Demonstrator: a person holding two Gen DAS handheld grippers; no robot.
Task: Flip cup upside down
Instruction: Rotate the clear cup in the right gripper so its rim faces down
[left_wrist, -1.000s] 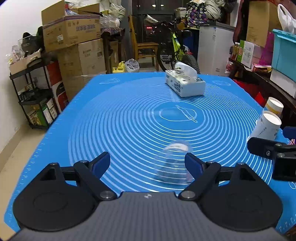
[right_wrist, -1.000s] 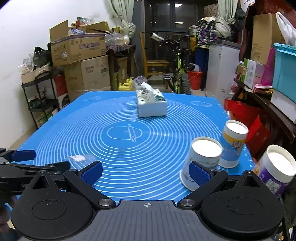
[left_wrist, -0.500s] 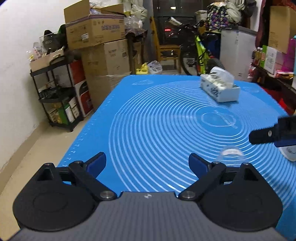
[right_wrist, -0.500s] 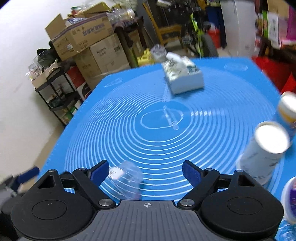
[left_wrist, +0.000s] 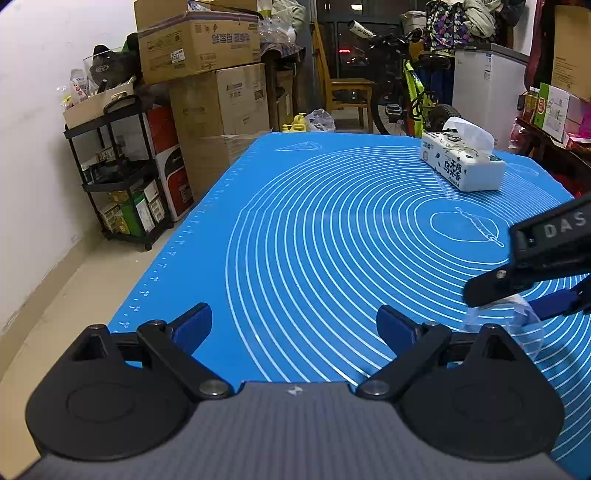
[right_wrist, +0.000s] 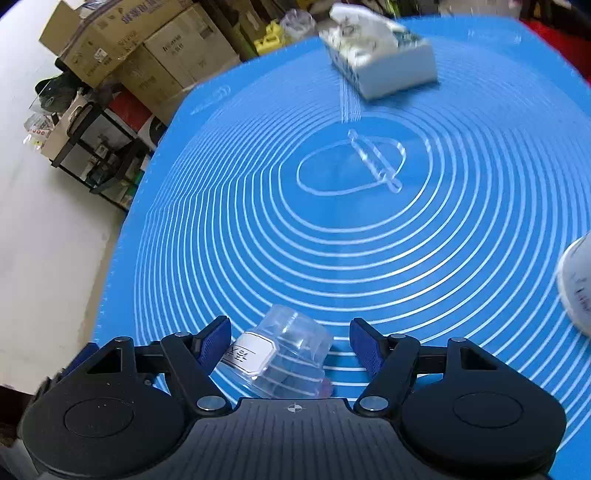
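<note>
A clear plastic cup (right_wrist: 284, 354) with a white label lies on the blue mat (right_wrist: 332, 240) between the open fingers of my right gripper (right_wrist: 290, 341), close to the left pad; whether it touches I cannot tell. In the left wrist view the cup (left_wrist: 506, 317) shows at the right, under the right gripper's black fingers (left_wrist: 491, 288). My left gripper (left_wrist: 295, 325) is open and empty, to the left of the cup near the mat's front edge.
A white tissue box (left_wrist: 461, 162) stands at the far right of the mat (left_wrist: 314, 240). A white paper cup (right_wrist: 578, 280) sits at the right edge. Boxes (left_wrist: 207, 74), a black shelf cart (left_wrist: 118, 177) and a bicycle (left_wrist: 410, 88) stand beyond the table.
My right gripper has moved left and down over the clear cup, which now sits between its fingers. My left gripper has drawn away to the left, leaving the cup at its right.
</note>
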